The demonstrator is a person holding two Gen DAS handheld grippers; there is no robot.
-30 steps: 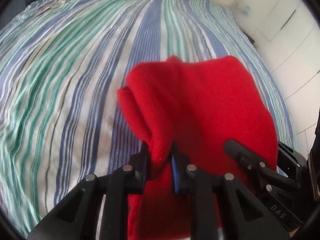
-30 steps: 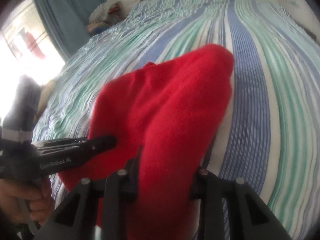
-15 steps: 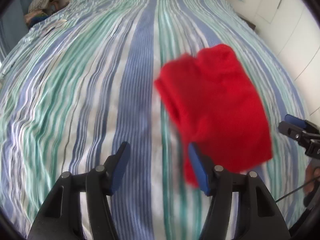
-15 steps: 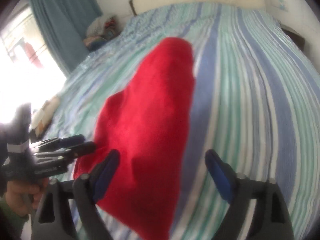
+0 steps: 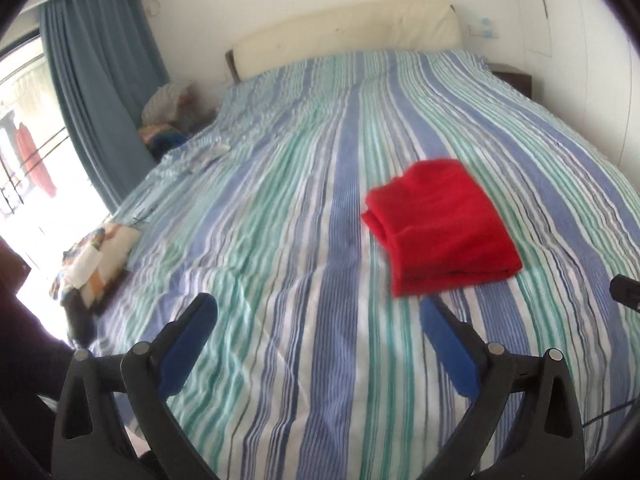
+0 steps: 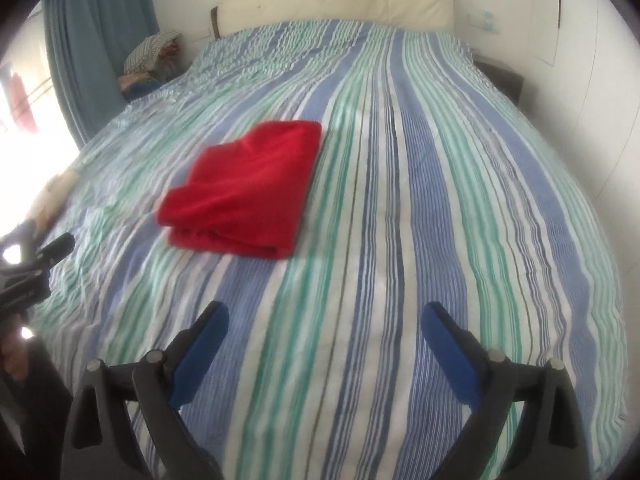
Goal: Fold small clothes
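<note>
A red garment (image 5: 440, 224) lies folded into a flat packet on the striped bed (image 5: 280, 280); the right wrist view has the garment (image 6: 248, 190) left of centre. My left gripper (image 5: 318, 312) hangs above the sheet, near side and left of the garment, its jaws still opening with nothing between them. My right gripper (image 6: 326, 316) is also drawn back from the cloth, jaws opening and empty. The tip of the right gripper shows at the left view's right edge; the left gripper's fingers (image 6: 48, 254) show at the right view's left edge.
A cream headboard (image 5: 348, 36) backs the bed. Blue curtains (image 5: 100, 92) and a bright window stand at the left, with a heap of clothes (image 5: 168, 120) beside them. A patterned cushion (image 5: 96, 256) lies at the bed's left edge. White walls run along the right.
Both grippers let go of the red garment, opened wide and pulled back and up. The garment now rests folded on the bed, farther from both cameras.
</note>
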